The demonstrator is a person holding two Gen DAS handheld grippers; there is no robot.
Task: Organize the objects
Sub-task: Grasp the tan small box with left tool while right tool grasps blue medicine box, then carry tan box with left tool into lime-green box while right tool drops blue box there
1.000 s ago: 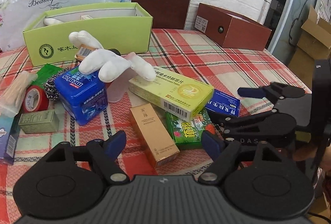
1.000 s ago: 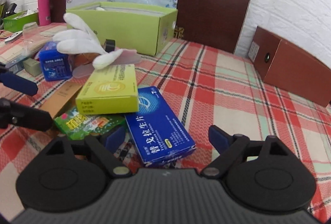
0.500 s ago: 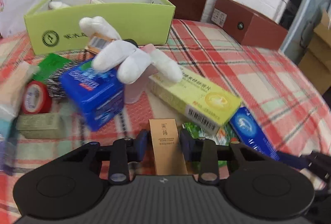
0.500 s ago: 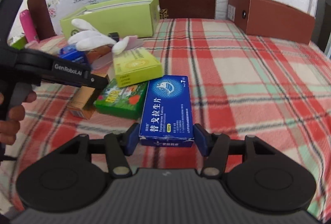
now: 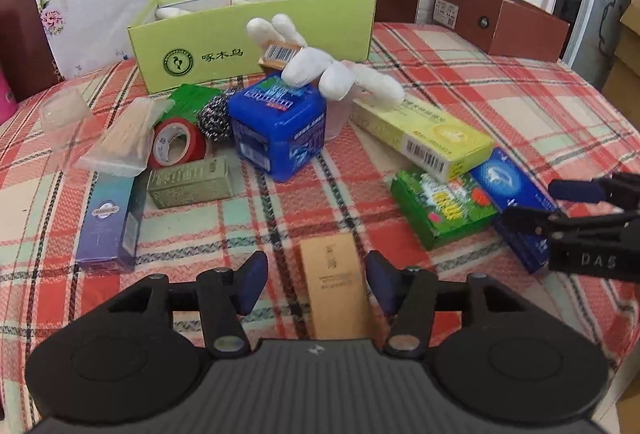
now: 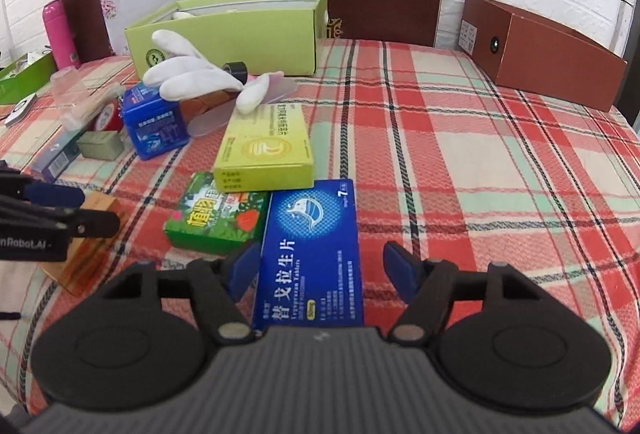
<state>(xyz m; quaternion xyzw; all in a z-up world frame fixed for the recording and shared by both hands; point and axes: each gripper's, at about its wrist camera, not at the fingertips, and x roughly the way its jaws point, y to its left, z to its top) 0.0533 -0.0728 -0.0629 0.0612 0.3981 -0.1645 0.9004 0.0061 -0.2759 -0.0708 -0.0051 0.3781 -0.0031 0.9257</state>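
Left tongs: the left gripper is hovering low over the plaid tablecloth with its fingers spread, a clear gap showing on each side of the tan box lying between them; nothing is being pinched.
Tan box: it is lying flat, long axis running away from the camera, its near end hidden under the gripper body.
Advice, left: in my judgement the fingers should be centring on the box's long sides and squeezing evenly, so the narrow carton is not twisting out.
Middle clutter: a green box is sitting between the two tools, with a yellow box resting partly on it; a white glove is draped over the pile behind.
Destination: the open green carton at the back appears to be the likely receptacle; that is an inference.
Right tongs: the right gripper is likewise spread, straddling the blue box; its left fingertip looks close to the box edge, the right one is standing apart.
Advice, right: lifting straight up should avoid dragging the touching green box.
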